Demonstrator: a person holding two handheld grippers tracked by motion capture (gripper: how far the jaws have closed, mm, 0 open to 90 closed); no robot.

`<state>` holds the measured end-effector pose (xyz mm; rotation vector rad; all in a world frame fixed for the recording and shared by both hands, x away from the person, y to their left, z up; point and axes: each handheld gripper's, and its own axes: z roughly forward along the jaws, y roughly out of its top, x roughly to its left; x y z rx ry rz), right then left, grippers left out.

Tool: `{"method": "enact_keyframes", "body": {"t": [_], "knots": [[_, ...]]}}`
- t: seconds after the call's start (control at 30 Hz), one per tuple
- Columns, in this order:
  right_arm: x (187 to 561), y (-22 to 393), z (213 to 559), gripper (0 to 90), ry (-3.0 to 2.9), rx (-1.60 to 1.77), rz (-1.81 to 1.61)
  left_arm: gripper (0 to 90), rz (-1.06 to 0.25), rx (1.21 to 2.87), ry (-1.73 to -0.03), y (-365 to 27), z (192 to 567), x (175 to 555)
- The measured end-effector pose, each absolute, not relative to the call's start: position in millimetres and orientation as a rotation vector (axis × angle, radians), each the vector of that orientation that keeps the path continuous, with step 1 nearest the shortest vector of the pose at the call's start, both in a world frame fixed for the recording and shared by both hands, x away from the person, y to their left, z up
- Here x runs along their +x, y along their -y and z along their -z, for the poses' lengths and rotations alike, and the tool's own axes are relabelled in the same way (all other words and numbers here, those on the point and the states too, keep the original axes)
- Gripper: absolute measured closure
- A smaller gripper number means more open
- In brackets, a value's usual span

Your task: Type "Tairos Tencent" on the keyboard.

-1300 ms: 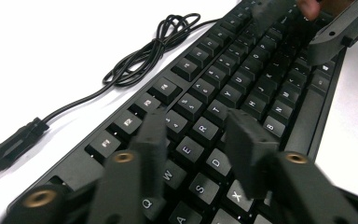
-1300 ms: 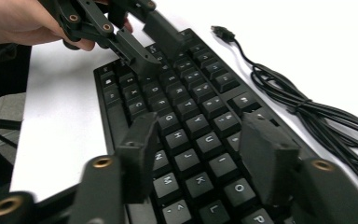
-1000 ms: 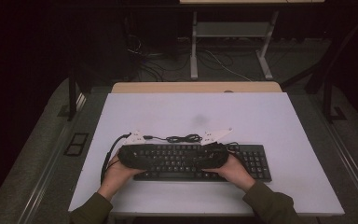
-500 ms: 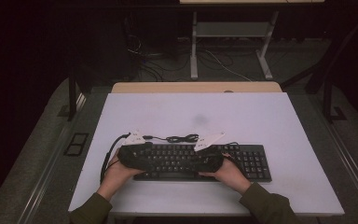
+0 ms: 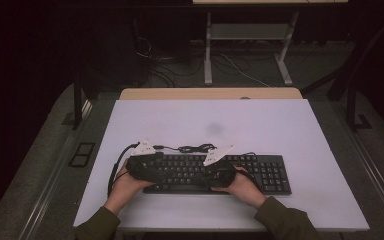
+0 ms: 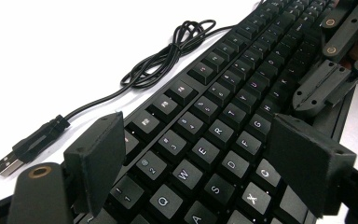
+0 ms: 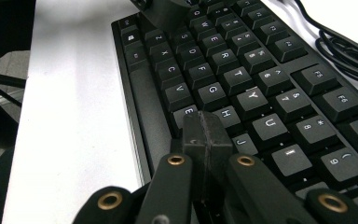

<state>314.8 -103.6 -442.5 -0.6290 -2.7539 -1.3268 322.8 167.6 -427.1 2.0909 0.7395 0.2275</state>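
A black keyboard point(image 5: 270, 172) lies near the front edge of the white table point(image 5: 280, 125). Its black cable point(image 5: 195, 148) is coiled just behind it and ends in a loose USB plug point(image 6: 9, 163). My left gripper point(image 5: 152, 170) hovers over the keyboard's left end; in the left gripper view it point(image 6: 196, 154) stands open, its jaws wide apart above the Q, W, E keys of the keyboard point(image 6: 223, 112). My right gripper point(image 5: 215, 175) is over the middle keys. In the right gripper view it point(image 7: 205, 128) is shut, tips pressed together with nothing between, just above the H and J keys point(image 7: 235, 126).
The number pad end of the keyboard point(image 5: 272, 175) is uncovered. A wooden strip point(image 5: 210, 93) runs along the table's far edge. Beyond it stand a metal stand point(image 5: 245, 35) and floor cables point(image 5: 170, 70). The other gripper's linkage point(image 6: 335, 60) shows at the left gripper view's upper right.
My right gripper has slid left along the keyboard, from near the number pad to the middle keys, closer to the left gripper. The left gripper has barely moved.
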Motion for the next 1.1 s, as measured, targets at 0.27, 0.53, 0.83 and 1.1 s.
{"method": "enact_keyframes", "body": {"t": [0.27,0.53,0.83,1.1], "knots": [[315,105,441,89.3,2.751,-0.639,1.337,19.2,-0.23,2.091,-0.733,-167,427,323],[319,112,436,83.6,2.715,-0.669,1.388,20.7,-0.226,2.084,-0.731,-167,426,323],[322,127,429,60.6,2.699,-0.727,1.438,37.6,-0.217,2.084,-0.702,-159,425,323],[324,139,427,42.3,2.696,-0.776,1.478,63.3,-0.194,2.095,-0.668,-146,425,325]]}}
